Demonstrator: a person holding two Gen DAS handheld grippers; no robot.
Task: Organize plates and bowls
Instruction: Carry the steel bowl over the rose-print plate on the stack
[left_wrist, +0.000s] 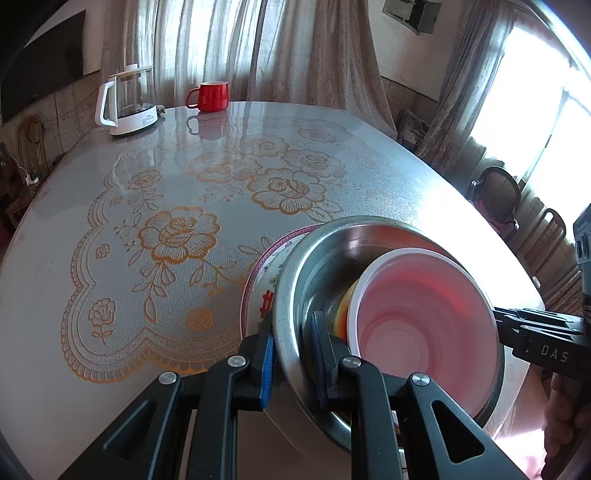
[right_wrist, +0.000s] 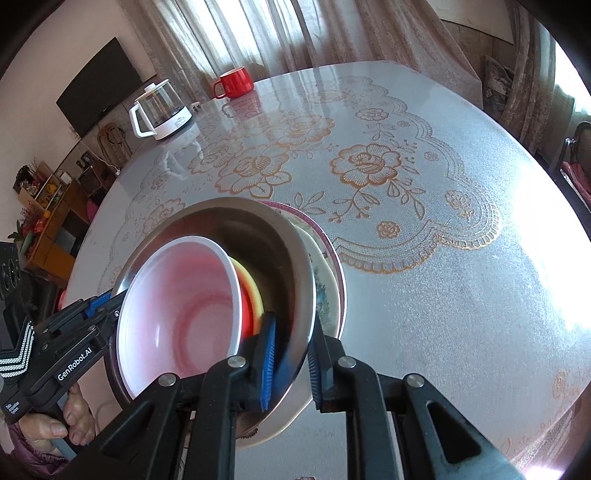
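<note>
Each camera sits just behind its own jaws, looking steeply down and forward, very close to the steel bowl (left_wrist: 369, 295). The left view faces it from one side, the right from the opposite. Both share the bowl, the desk (left_wrist: 147, 295), the mug (left_wrist: 209, 96) and the kettle (left_wrist: 127, 99).

At my left camera's right edge I read "DAS" on the right gripper (left_wrist: 496, 317). At my right camera's lower left, "GenRobot.AI" runs along the left gripper (right_wrist: 110, 308). The plate's (left_wrist: 258, 295) red mark is unreadable.
</note>
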